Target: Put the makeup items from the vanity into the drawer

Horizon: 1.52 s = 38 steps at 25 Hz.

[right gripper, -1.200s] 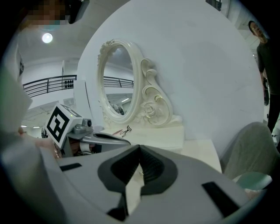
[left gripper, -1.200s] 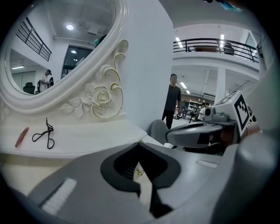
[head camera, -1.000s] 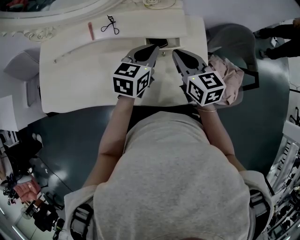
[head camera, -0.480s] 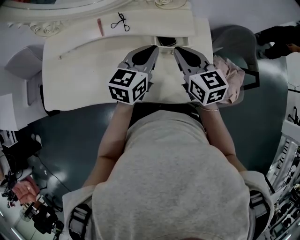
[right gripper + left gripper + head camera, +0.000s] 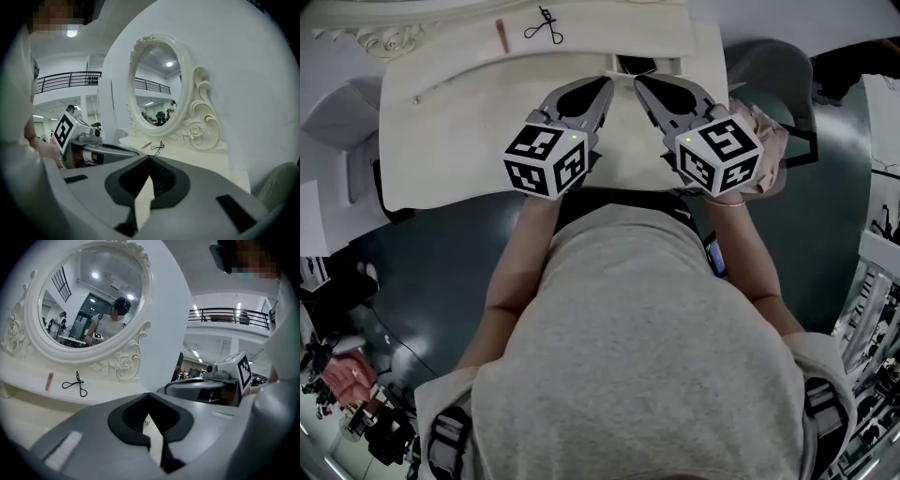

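Note:
A black eyelash curler point(image 5: 546, 23) and a pink stick point(image 5: 502, 36) lie on the raised back shelf of the cream vanity point(image 5: 459, 131). Both also show in the left gripper view, the curler point(image 5: 76, 383) beside the stick point(image 5: 48, 380). The drawer point(image 5: 642, 66) shows as a narrow dark opening at the vanity's back right. My left gripper point(image 5: 605, 86) and right gripper point(image 5: 642, 82) hover side by side over the top, tips just in front of that opening. Both are shut with nothing between the jaws. The right gripper view has the curler point(image 5: 158, 147) ahead on the shelf.
An oval mirror point(image 5: 89, 301) in an ornate white frame stands behind the shelf. A grey chair point(image 5: 769, 70) with pink cloth point(image 5: 764, 141) on it sits to the right of the vanity. A pale seat point(image 5: 337, 122) is at the left.
Both grippers have drawn closer together and nearer the drawer opening. The view has shifted, so the vanity sits higher in the picture. Both stay shut.

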Available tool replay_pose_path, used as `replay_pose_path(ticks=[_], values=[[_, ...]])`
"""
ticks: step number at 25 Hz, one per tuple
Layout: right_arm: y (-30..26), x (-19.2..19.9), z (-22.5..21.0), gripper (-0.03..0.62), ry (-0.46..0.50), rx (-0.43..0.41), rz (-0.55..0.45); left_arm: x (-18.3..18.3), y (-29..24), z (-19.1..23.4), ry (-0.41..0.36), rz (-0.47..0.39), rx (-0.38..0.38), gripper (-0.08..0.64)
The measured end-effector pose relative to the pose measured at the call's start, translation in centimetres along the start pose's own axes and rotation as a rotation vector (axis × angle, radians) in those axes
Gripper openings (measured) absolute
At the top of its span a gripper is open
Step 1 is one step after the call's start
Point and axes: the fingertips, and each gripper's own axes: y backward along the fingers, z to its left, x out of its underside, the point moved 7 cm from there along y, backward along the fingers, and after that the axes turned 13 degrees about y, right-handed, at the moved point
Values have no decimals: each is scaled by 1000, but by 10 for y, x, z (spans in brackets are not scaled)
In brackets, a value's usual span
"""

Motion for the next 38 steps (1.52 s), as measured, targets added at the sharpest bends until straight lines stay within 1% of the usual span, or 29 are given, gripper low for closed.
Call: replay_pose_path(ticks=[3,7,12,21,25,32,38], values=[[-2,-3,4,8,23,-31,9,4,5,2,-8,16,-14,9],[-2,-7,6,8,47,-47,20,10,11,7,7,32,-17,9],[6,-8,2,8,56,-45,43,12,13,9,12,35,-6,9],[14,-3,2,8,98,-86,107,14,4,7,5,68,17,9],[13,-1,5,8,120,-106,120,15,-2,8,8,85,29,9],[8,2,5,8,101,-89,114,17,-9,11,7,100,33,9],[4,8,6,8,22,-58,83,21,-11,14,22,117,34,9]])
